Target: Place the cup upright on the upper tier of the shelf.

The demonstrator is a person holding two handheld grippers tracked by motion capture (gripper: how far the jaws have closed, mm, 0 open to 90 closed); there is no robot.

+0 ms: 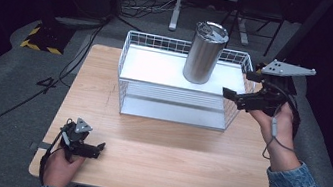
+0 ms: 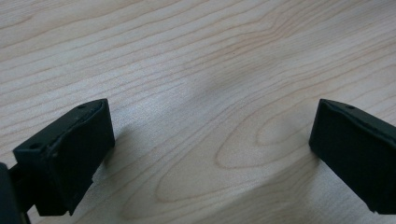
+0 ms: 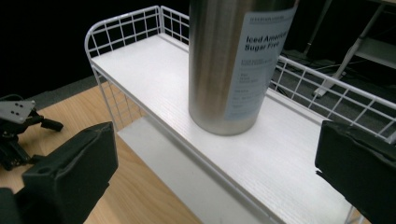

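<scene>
**Here: steel tumbler on the upper shelf, both grippers empty**

A steel tumbler (image 1: pixel 205 53) stands upright on the white upper shelf of a 2-tier wire rack (image 1: pixel 131 50), toward its right half, lid on, with a printed label facing the right gripper view. The right gripper (image 1: pixel 235 95) hovers just beside the rack's right end, jaws spread wide and holding nothing, apart from the tumbler. The left gripper (image 1: pixel 95 149) rests low at the near-left of the wooden table (image 1: pixel 153 162), jaws likewise released over bare wood.
</scene>
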